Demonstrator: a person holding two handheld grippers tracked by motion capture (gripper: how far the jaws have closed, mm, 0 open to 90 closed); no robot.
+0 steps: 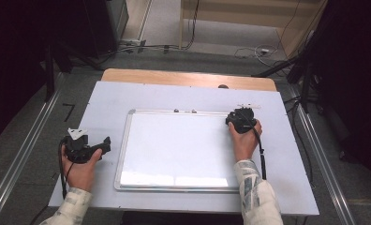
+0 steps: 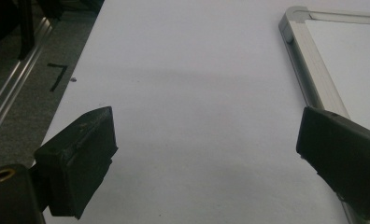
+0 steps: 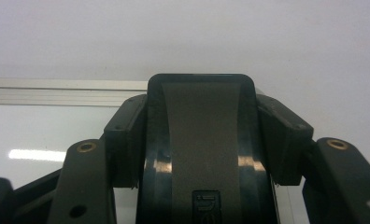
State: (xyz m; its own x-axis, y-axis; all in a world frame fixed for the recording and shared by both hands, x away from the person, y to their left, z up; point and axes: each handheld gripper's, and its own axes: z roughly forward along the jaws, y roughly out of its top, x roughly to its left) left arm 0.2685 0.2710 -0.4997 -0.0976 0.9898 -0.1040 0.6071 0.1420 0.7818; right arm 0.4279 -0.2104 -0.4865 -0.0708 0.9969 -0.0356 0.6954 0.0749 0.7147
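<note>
at the far right corner of the whiteboard [image 1: 179,150], which lies flat in the middle of the table [image 1: 286,187], we see a dark block, probably an eraser [image 3: 202,140], pinched between the jaws of the right gripper [image 1: 242,120]. in the right gripper view the two jaws press on its two sides, and it stands just at the aluminium frame [image 3: 57,91] of the board. we judge that the grip is on smooth glossy sides, so the eraser may slip or turn if it is pushed hard against the surface, and it may catch on the raised frame. the board is not fixed as far as we can tell, so a strong push could slide it on the table. the left gripper [image 1: 87,147] is beside the left edge of the board, its jaws spread wide with nothing between them, and does not hold the board.
</note>
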